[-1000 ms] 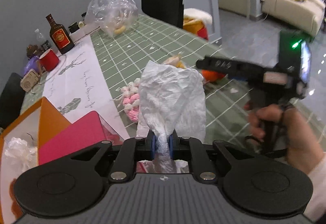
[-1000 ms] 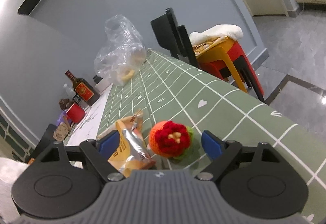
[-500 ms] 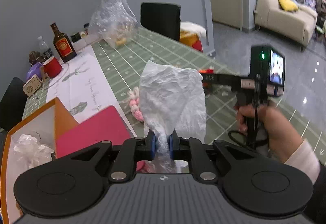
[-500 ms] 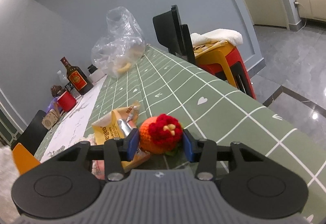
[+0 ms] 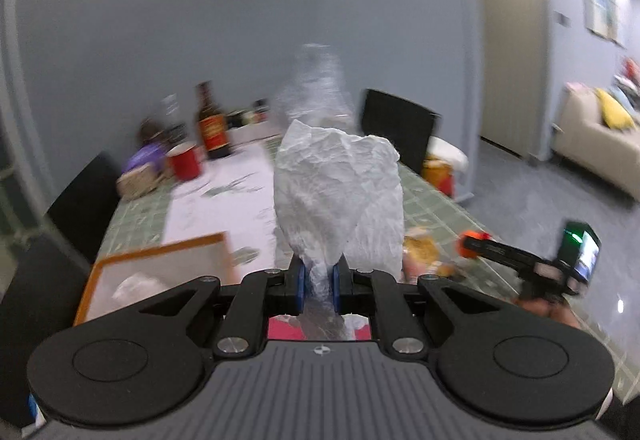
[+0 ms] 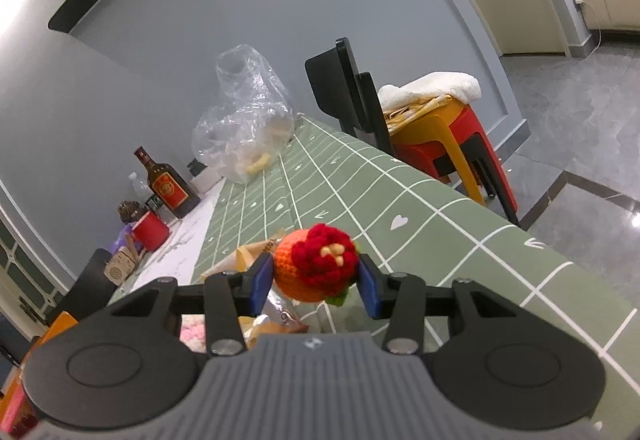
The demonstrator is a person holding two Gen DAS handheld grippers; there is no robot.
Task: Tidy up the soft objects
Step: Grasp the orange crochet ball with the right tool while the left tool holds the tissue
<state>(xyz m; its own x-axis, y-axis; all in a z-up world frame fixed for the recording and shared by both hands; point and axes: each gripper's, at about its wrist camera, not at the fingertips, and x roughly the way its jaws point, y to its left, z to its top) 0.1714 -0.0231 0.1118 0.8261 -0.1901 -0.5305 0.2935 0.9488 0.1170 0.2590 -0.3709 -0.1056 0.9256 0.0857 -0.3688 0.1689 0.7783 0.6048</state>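
R gripper [image 6: 316, 282], wide a sec ago, now clamps the orange crocheted ball w/ red yarn top [image 6: 316, 268] just above the near edge of the green grid tablecloth [image 6: 440, 208]. L gripper [image 5: 319, 282], jaws narrow, has lifted the crumpled white plastic bag [image 5: 338, 200] higher. Both soft items in hand; orange-rimmed tray [image 5: 160, 246] near left looks like the drop spot.

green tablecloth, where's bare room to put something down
Free: the green tablecloth from the crochet toy out to the edge by the stacked stools, and the strip running back to the clear plastic bag. Crowded: the far left end, around the bottle and red cup.
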